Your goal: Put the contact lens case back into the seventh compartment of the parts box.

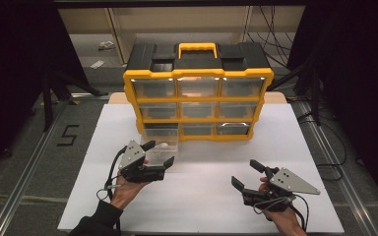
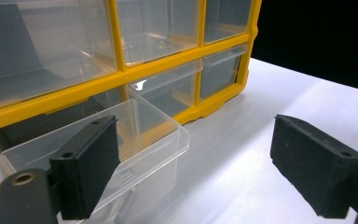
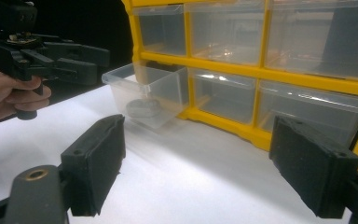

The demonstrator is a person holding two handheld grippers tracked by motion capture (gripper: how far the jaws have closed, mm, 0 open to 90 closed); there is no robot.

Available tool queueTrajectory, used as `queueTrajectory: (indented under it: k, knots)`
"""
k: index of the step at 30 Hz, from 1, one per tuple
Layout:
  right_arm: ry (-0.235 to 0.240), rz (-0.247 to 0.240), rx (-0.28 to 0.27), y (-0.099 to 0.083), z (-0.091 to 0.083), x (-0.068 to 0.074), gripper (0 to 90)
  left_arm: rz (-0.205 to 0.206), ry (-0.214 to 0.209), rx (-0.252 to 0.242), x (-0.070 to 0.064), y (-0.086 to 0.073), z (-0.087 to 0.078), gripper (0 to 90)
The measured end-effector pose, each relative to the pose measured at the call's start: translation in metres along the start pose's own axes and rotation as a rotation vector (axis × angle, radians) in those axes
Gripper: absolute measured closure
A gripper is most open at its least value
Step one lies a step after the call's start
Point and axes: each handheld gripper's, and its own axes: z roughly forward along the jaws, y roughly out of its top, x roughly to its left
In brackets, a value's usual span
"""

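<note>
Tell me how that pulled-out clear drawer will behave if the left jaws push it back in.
The clear drawer looks like thin, glossy plastic, so it is probably light and may slip off the jaws. Sticking far out of the yellow organizer, it could skew if pushed off-centre. The dark item inside may slide.

Setting: lab or test bay fitted out for recording, not a home or shop.
Work surface: plain white board (image 1: 197, 196) laid as a tabletop, edged by aluminium rails (image 1: 27, 167) on both sides.
Surround: black curtains (image 1: 10, 59) close in left and right; dark beyond them.
Floor: grey carpet with a "5" marked in black tape (image 1: 68, 135).
Wiring: loose cables (image 1: 325, 132) trail along the right edge and hang at the back.
Stands: black tripod legs (image 1: 54, 91) at the left.
Prop: yellow-and-black parts organiser (image 1: 197, 96) with clear drawers, a workshop item staged alone.
</note>
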Motion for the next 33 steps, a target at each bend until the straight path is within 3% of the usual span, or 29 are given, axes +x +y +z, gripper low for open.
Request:
queueTrajectory:
  k: [10, 13, 19, 29, 33]
  knots:
    - [-0.001, -0.002, 0.001, 0.0, 0.0, 0.0, 19.3, 0.013, 0.005, 0.019, -0.001, -0.005, -0.003, 15.3]
    - [0.001, 0.0, 0.001, 0.0, 0.0, 0.0, 19.3, 0.001, -0.001, 0.028, 0.0, -0.008, -0.002, 15.5]
    - [0.001, -0.001, 0.003, 0.0, 0.0, 0.0, 19.3, 0.03, -0.004, 0.066, -0.001, -0.012, -0.001, 15.6]
    - [0.001, 0.007, -0.002, 0.0, -0.001, -0.001, 19.3, 0.022, -0.014, 0.127, -0.002, -0.015, 0.0, 16.1]
    - [0.003, 0.006, -0.001, 0.0, -0.001, 0.0, 19.3, 0.004, -0.044, 0.176, 0.0, -0.016, 0.003, 16.2]
